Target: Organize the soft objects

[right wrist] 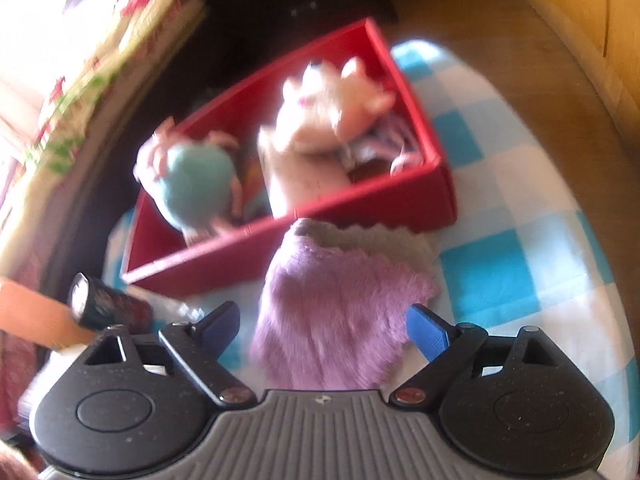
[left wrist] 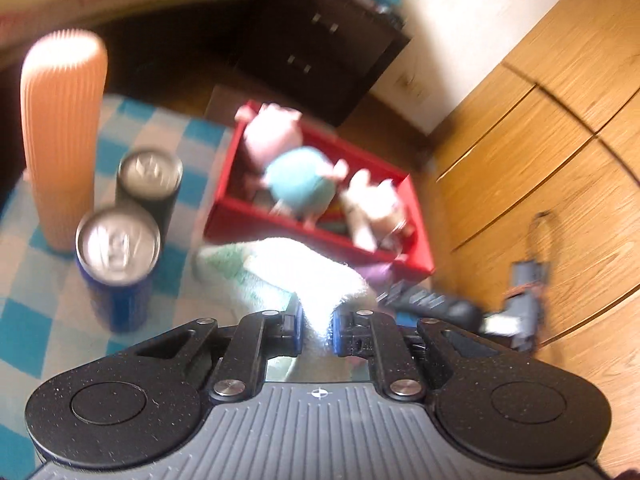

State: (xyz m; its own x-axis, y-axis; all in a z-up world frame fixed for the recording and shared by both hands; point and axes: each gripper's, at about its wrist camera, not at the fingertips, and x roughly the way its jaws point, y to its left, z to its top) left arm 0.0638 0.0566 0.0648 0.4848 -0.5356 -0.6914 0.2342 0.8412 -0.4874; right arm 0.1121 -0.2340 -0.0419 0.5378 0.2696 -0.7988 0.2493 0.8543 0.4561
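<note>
A: How did the fluffy white-and-mint towel [left wrist: 276,268] look?
B: Bunched, pinched in the left gripper [left wrist: 316,330] before the red box [left wrist: 320,236].
A: And the shaggy purple cloth [right wrist: 340,312]?
B: Flat on the checked worktop [right wrist: 500,280], under the wide-open right gripper [right wrist: 326,328].

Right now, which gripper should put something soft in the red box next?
Left. The left gripper is already shut on the white towel; the right gripper is open over the purple fuzzy cloth, holding nothing.

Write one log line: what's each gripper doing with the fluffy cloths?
left gripper: shut on white towel | right gripper: open over purple cloth | red box: plush toys inside
</note>
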